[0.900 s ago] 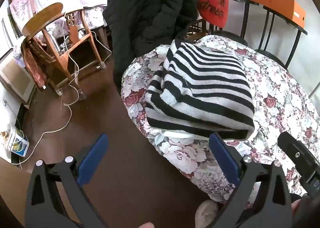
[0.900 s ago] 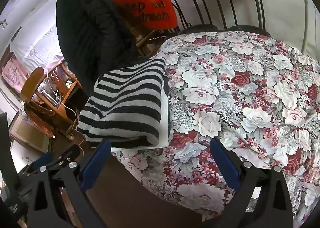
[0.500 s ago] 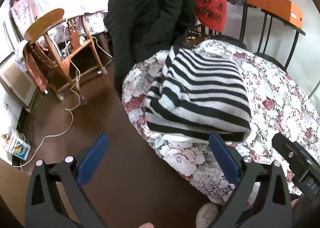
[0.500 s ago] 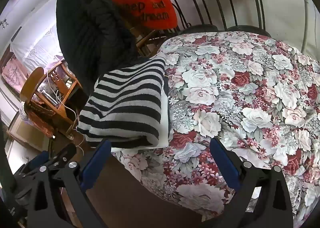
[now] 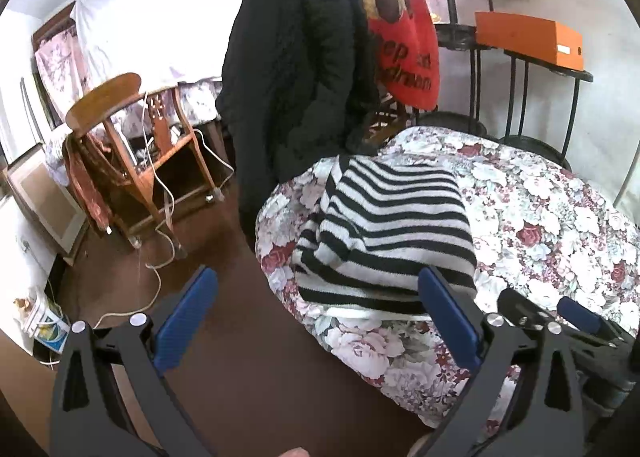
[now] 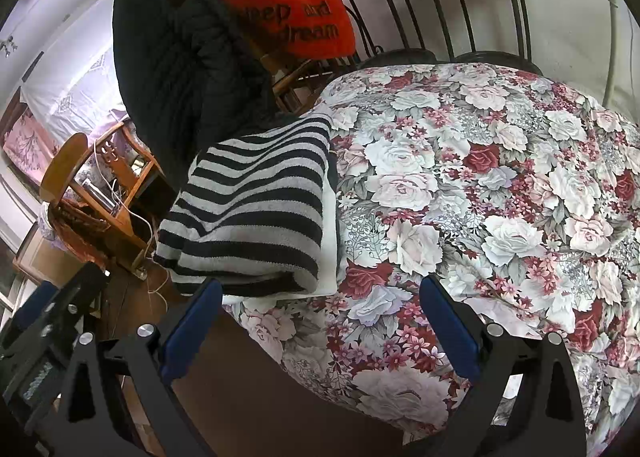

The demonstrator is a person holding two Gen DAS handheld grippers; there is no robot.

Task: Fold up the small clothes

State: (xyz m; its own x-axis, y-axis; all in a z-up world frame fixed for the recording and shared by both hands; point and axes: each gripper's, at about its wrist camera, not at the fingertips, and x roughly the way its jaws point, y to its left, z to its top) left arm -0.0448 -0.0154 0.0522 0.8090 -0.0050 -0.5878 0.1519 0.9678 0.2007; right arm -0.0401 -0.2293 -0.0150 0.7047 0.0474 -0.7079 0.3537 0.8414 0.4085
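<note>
Floral-covered table (image 6: 500, 185), folded striped sweater (image 6: 260, 209) at its edge, wooden chair (image 5: 132, 161) beyond, both grippers (image 5: 316, 321) (image 6: 320, 327) spread wide, empty

A floral tablecloth (image 6: 500, 193) of red, pink and white roses covers the table, hanging over its near edge above the dark brown floor (image 5: 224, 369). On the cloth, at its left side, lies a folded black-and-white striped garment (image 6: 260, 213), stacked in layers with the fold toward the near edge. A plain white layer (image 6: 330, 241) shows along its right side and under its near edge, directly on the cloth. The garment's left side reaches the cloth's left edge. To the right of the garment, only the floral print shows.
</note>
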